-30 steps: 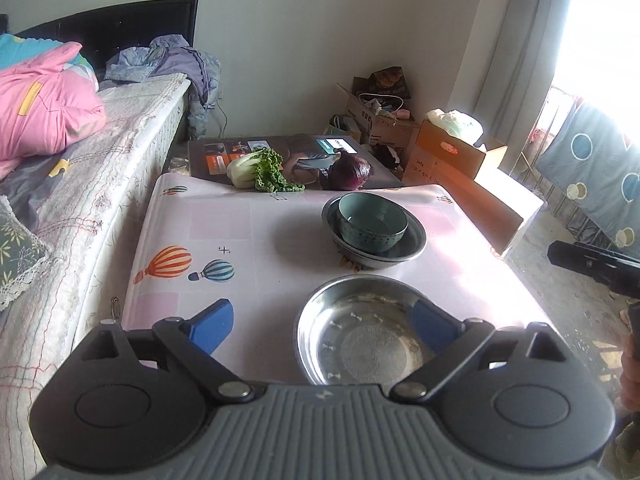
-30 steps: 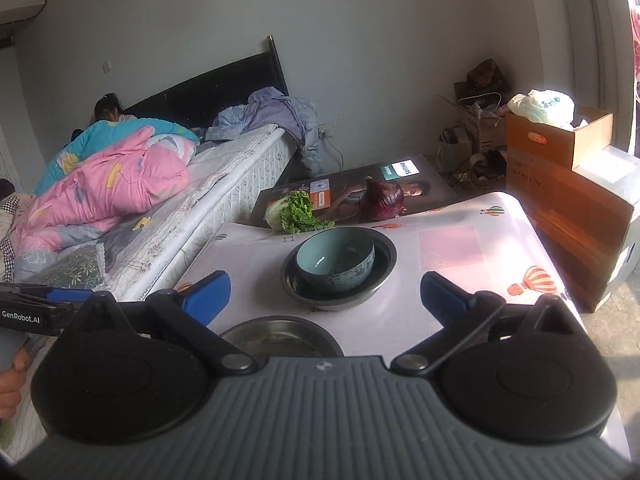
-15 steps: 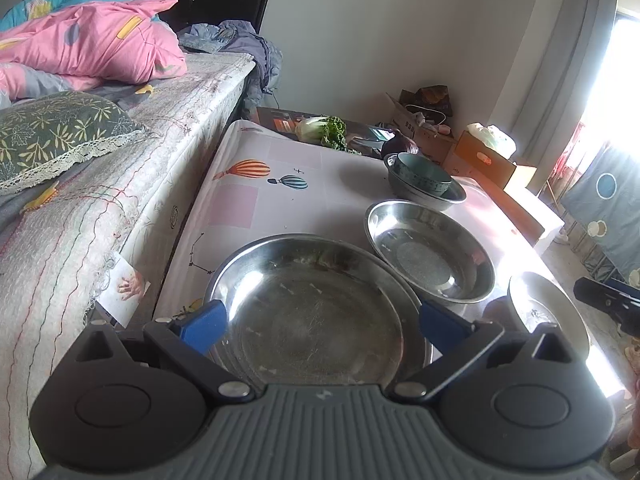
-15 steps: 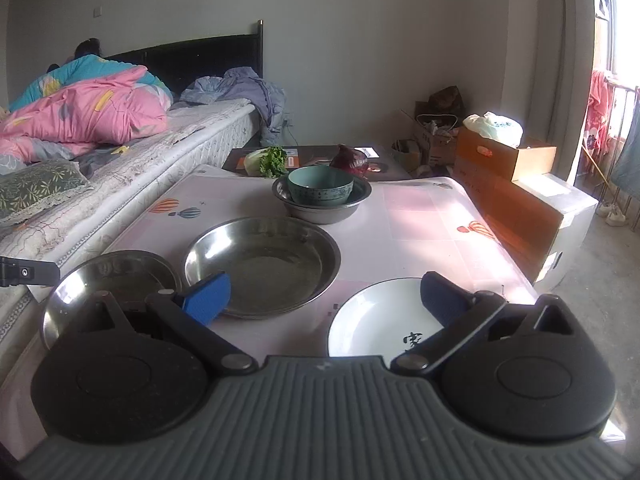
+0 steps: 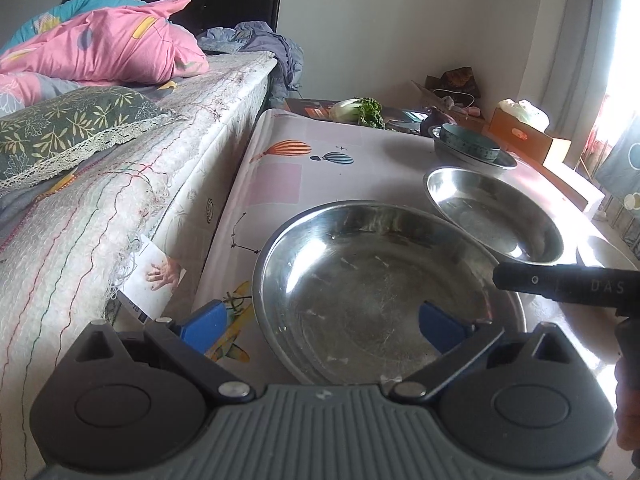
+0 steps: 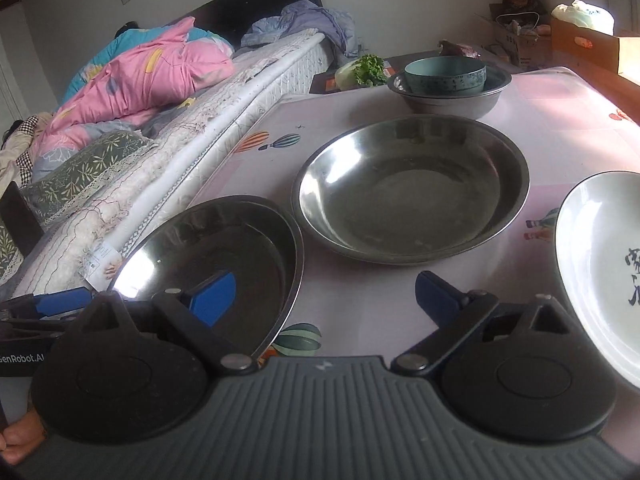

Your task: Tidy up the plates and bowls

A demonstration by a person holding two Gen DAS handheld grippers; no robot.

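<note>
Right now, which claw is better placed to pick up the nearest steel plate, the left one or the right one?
Probably the left claw: the near steel plate lies straight ahead, its rim between the open fingers. The right claw, now closing on nothing, has only that plate's edge at its left finger.

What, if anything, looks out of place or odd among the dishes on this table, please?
Nothing is spilled or broken. The oddities: a leafy green vegetable and a red onion lie on a box beyond the table's far edge, and the near steel plate sits close to the table's edge beside the bed.
</note>
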